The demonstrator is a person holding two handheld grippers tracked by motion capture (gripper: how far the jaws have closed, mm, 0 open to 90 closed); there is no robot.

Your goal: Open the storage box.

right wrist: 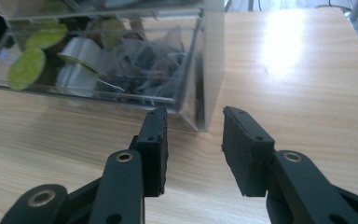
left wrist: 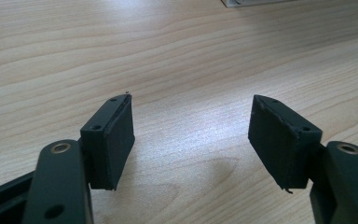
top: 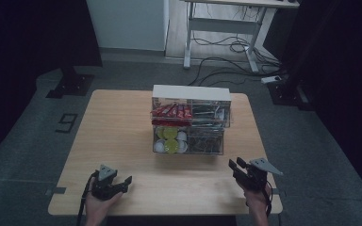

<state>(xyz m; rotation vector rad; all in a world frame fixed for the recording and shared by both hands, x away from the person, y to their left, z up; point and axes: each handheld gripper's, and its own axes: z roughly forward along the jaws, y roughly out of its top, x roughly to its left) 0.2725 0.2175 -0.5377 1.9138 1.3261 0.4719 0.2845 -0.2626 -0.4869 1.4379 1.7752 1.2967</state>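
1. Dark room with grey floor; a light wooden table [top: 122, 136] stands in the middle, a white desk frame and loose cables on the floor beyond its far edge.
2. Left gripper [top: 122, 183] sits low at the near left of the table, held in a hand at the near edge. Jaws wide apart, nothing between them.
3. Left gripper view: bare wood grain between the two black pads [left wrist: 114, 140]; a pale corner of some object shows at the far top edge, too little to identify.
4. Clear two-tier organizer box [top: 188, 123] at table centre, toward the far side, white top. High view shows red packets [top: 171, 111] in the upper left compartment, green and white capsules [top: 169, 140] lower left, and dark sachets [top: 206, 140] lower right.
5. Right gripper [top: 235, 165] at the near right, just off the organizer's near right corner, not touching it. Jaws partly open, empty.
6. Right gripper view: the box's clear lower corner stands just beyond the jaw tips; capsule lids and crumpled sachets are seen through the wall.
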